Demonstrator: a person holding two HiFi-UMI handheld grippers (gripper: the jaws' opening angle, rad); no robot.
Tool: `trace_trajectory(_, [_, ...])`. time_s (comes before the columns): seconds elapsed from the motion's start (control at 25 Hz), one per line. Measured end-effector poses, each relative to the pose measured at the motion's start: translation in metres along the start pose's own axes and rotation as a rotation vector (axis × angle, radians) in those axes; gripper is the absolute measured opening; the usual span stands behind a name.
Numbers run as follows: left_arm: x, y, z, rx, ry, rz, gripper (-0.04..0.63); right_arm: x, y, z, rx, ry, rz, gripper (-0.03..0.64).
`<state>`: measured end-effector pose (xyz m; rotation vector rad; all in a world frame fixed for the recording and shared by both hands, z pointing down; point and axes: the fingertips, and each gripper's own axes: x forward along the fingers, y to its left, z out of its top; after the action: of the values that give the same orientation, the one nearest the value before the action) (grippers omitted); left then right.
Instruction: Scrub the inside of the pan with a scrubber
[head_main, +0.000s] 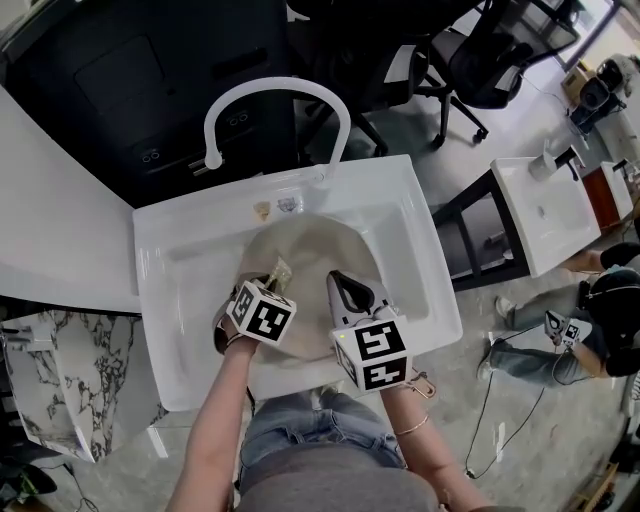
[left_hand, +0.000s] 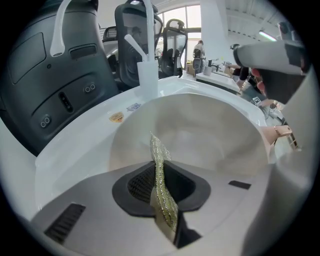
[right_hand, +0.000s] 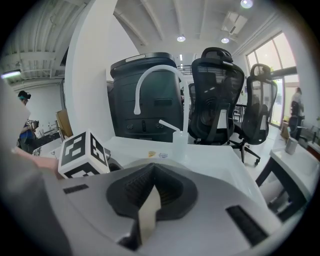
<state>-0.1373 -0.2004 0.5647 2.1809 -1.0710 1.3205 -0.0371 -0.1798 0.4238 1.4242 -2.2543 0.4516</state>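
A beige pan (head_main: 303, 248) lies in the white sink (head_main: 412, 215). My left gripper (head_main: 268, 284) is over the pan's near left side, shut on a thin gold glittery scrubber (head_main: 279, 273). In the left gripper view the scrubber (left_hand: 160, 172) stands edge-on between the jaws of the left gripper (left_hand: 159, 167), with the pan's pale inside (left_hand: 205, 135) just ahead. My right gripper (head_main: 346, 288) is at the pan's near right edge. The right gripper view shows the right gripper (right_hand: 152, 189) shut on a flat beige strip (right_hand: 148, 214), the pan's rim or handle.
A white arched faucet (head_main: 276, 94) rises behind the sink, with two small stickers (head_main: 262, 209) on the sink's back ledge. A black machine (head_main: 150, 80) and office chairs (head_main: 490, 60) stand beyond. A second white sink (head_main: 545, 205) and a person (head_main: 600, 300) are at right.
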Motion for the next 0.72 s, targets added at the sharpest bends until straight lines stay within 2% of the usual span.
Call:
trace_trajectory(0.2, [-0.003,0.014,0.001,-0.006,-0.012,0.036,0.06,0.004,0.009,-0.01,-0.008,0.039,0.018,0.009])
trace_trajectory(0.48, [-0.024,0.049,0.008,-0.051,-0.073,0.151,0.06,-0.001,0.016,-0.018,-0.018,0.062,0.034,0.009])
trace_trajectory(0.6, [-0.044,0.064,0.012,-0.09,-0.124,0.222,0.06,-0.008,0.012,-0.018,-0.019,0.059,0.033,0.009])
trace_trajectory(0.72, [-0.069,0.073,0.021,-0.145,-0.224,0.274,0.06,-0.017,0.004,-0.017,-0.024,0.046,0.027,0.009])
